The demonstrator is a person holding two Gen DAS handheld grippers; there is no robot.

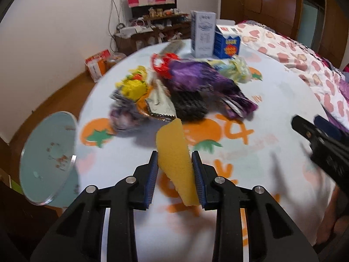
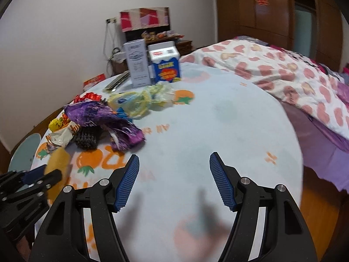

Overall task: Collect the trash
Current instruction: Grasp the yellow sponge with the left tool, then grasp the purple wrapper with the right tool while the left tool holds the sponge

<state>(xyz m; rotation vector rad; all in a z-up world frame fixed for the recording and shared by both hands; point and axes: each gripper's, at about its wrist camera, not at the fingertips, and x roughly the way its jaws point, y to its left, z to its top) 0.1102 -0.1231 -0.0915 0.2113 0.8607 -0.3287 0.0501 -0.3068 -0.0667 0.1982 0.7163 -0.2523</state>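
A yellow sponge stands upright between the blue pads of my left gripper, which is shut on it just above the tablecloth. The right wrist view shows that gripper and sponge at the left edge. Beyond lies a trash pile: a purple wrapper, a yellow wrapper, a black scrubber, silver foil, a red wrapper and a pale plastic bag. My right gripper hangs open over bare cloth, with nothing between its fingers, right of the pile.
A grey-white box and a blue carton stand at the table's far side. A round pale-blue glass disc sits off the table's left edge. A bed with a heart-print blanket borders the table on the right.
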